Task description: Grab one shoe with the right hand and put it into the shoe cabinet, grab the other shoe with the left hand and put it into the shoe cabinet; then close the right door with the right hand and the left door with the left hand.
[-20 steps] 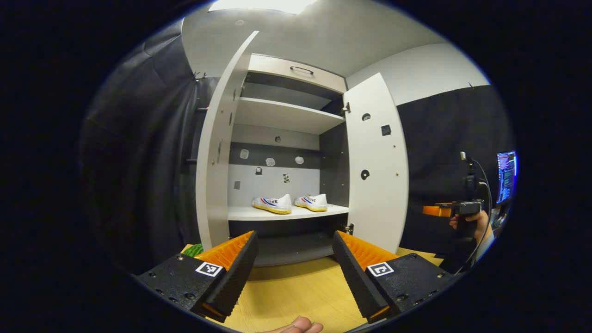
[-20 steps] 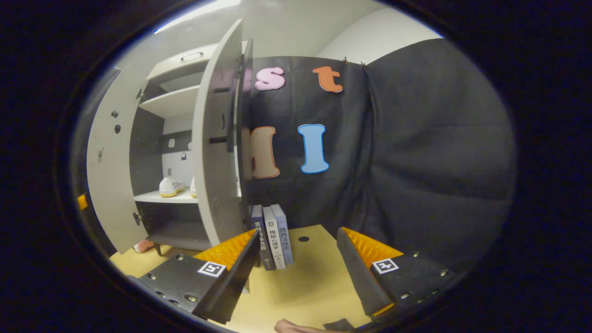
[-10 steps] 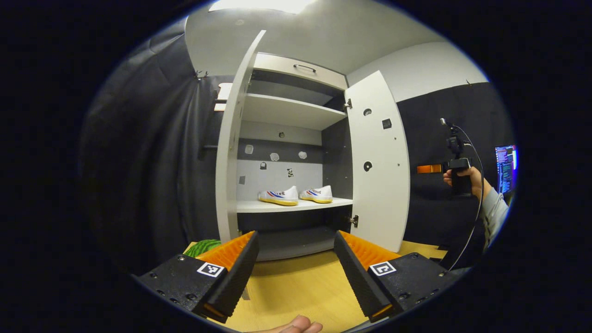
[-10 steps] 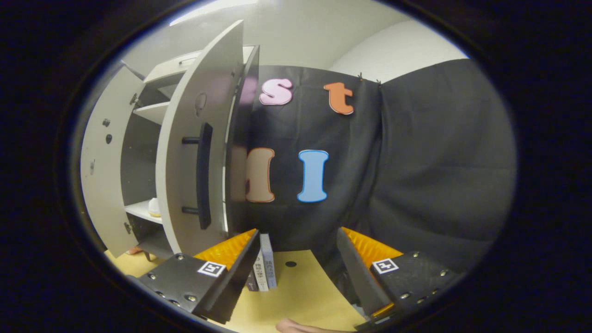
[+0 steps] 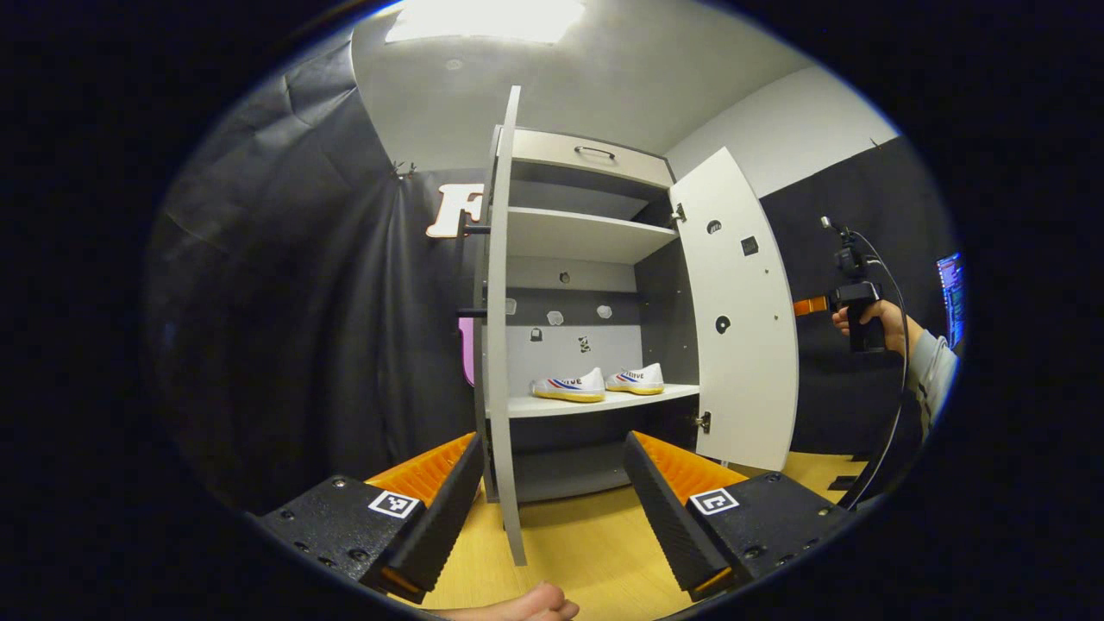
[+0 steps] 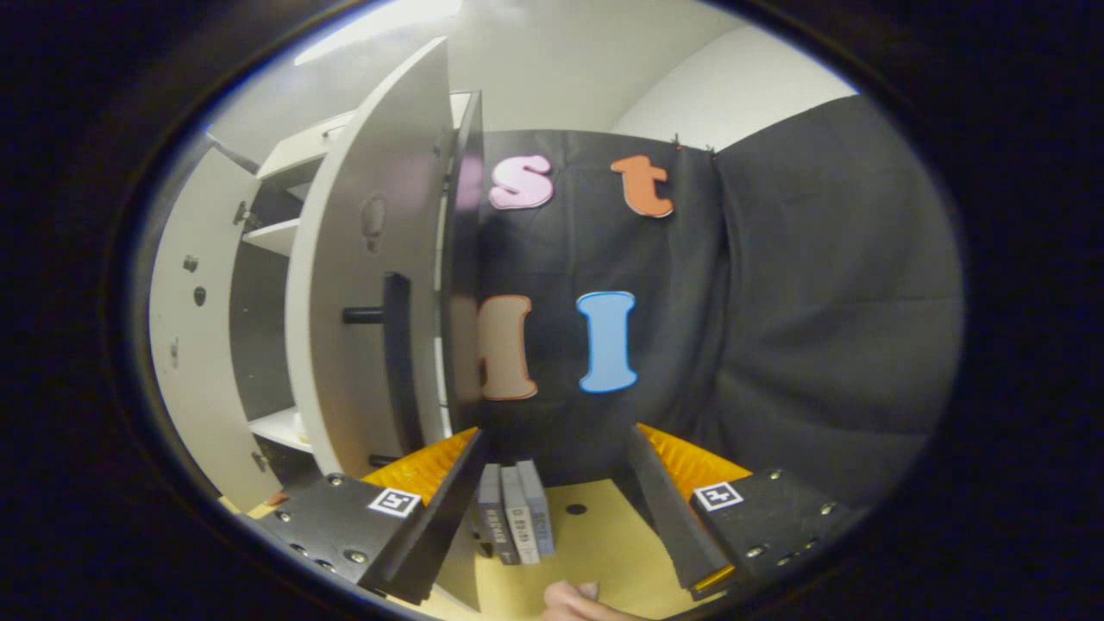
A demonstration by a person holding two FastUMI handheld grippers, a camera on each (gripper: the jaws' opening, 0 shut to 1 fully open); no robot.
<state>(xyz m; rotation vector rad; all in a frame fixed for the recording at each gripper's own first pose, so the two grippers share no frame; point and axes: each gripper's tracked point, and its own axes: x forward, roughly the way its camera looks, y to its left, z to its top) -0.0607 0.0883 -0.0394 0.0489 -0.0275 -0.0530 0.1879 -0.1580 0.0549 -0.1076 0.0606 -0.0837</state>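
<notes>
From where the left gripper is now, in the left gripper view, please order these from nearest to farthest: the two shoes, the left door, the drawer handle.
1. left door, edge-on just ahead.
2. two shoes, on the lower shelf.
3. drawer handle, at the cabinet's top.

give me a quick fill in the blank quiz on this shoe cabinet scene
1. The two white sneakers rest on the cabinet's ____ shelf.
2. Both white cabinet doors stand ____.
3. Beside the cabinet, ____ grey books stand upright on the wooden table.
4. The left gripper fingers are ____.

Missing words: lower; open; three; open
</notes>
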